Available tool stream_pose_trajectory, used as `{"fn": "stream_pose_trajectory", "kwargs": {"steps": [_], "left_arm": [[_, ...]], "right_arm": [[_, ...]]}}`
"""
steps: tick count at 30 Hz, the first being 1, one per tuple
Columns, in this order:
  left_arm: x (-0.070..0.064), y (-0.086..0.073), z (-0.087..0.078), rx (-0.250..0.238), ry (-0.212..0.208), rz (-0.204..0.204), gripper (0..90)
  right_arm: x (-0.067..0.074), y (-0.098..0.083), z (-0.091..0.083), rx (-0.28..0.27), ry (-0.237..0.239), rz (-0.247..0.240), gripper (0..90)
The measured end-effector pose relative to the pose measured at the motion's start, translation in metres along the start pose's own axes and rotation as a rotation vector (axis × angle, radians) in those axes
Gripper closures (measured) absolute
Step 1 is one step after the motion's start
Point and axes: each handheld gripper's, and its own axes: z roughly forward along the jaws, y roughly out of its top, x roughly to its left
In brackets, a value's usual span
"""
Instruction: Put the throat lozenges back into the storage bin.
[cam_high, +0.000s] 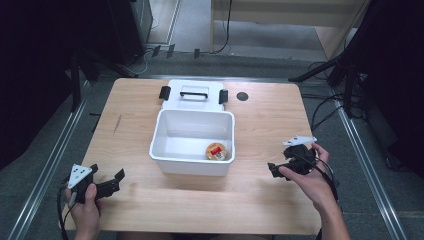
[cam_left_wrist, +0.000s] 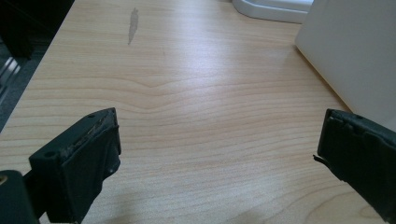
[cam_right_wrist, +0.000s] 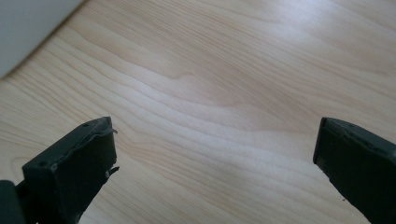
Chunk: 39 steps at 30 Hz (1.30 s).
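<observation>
White bin (cam_high: 192, 159) sits mid-desk, open top up, long axis running left-right across the desk (cam_high: 260, 200); its lid (cam_high: 192, 102) lies flat just behind it, touching the far rim, handle up, same left-right axis. Inside the bin, at the near-right corner, a small round container (cam_high: 218, 151) w/ a red label on top. Open room: wide bare wood left & right of the bin, plus a strip along the near edge; far edge is tighter behind the lid, w/ a small dark round spot (cam_high: 242, 96) right of it. Left gripper (cam_high: 119, 179) rests near the desk's near-left corner, pointing toward the bin, jaws spread w/ nothing between; in the left gripper view (cam_left_wrist: 217, 140) the bin's wall is close at right, bare wood ahead. Right gripper (cam_high: 273, 170) is right of the bin, apart from it, aimed left; in the right gripper view (cam_right_wrist: 215, 140) jaws spread wide over bare wood, nothing held.
</observation>
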Motion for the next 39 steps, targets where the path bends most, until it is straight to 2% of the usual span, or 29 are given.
{"fn": "stream_pose_trajectory", "kwargs": {"steps": [1, 3, 4, 8, 10, 11, 18, 21, 31, 35, 39], "left_arm": [[0.000, 0.000, 0.000, 0.001, 0.000, 0.001, 0.1], [0.000, 0.000, 0.000, 0.003, 0.000, 0.004, 0.1], [0.000, 0.000, 0.000, 0.003, 0.000, 0.004, 0.1], [0.000, 0.000, 0.000, 0.003, 0.002, 0.006, 0.1], [0.000, 0.000, 0.000, 0.002, 0.003, 0.004, 0.1], [0.000, 0.000, 0.000, 0.002, 0.003, 0.003, 0.1], [-0.001, 0.000, 0.000, 0.002, 0.005, 0.006, 0.1], [-0.001, 0.000, 0.000, 0.000, 0.005, 0.006, 0.1], [-0.001, 0.000, 0.000, 0.000, 0.006, 0.008, 0.1], [-0.001, 0.000, 0.000, -0.001, 0.004, 0.006, 0.1], [0.000, 0.000, 0.000, 0.001, 0.003, 0.008, 0.1]], "right_arm": [[-0.005, -0.012, 0.002, -0.021, -0.017, 0.035, 0.0], [-0.010, -0.023, 0.002, -0.058, -0.034, 0.067, 0.0], [-0.010, -0.023, 0.002, -0.058, -0.034, 0.067, 0.0], [-0.023, -0.049, 0.002, -0.136, -0.055, 0.149, 0.0], [-0.025, -0.054, 0.001, -0.147, -0.056, 0.160, 0.0], [-0.028, -0.063, 0.000, -0.167, -0.049, 0.180, 0.0], [-0.034, -0.087, -0.005, -0.219, -0.065, 0.215, 0.0], [-0.038, -0.102, -0.008, -0.245, -0.070, 0.246, 0.0], [-0.046, -0.137, -0.021, -0.274, -0.087, 0.293, 0.0], [-0.048, -0.145, -0.025, -0.285, -0.091, 0.312, 0.0], [-0.050, -0.155, -0.029, -0.349, -0.097, 0.339, 0.0]]}}
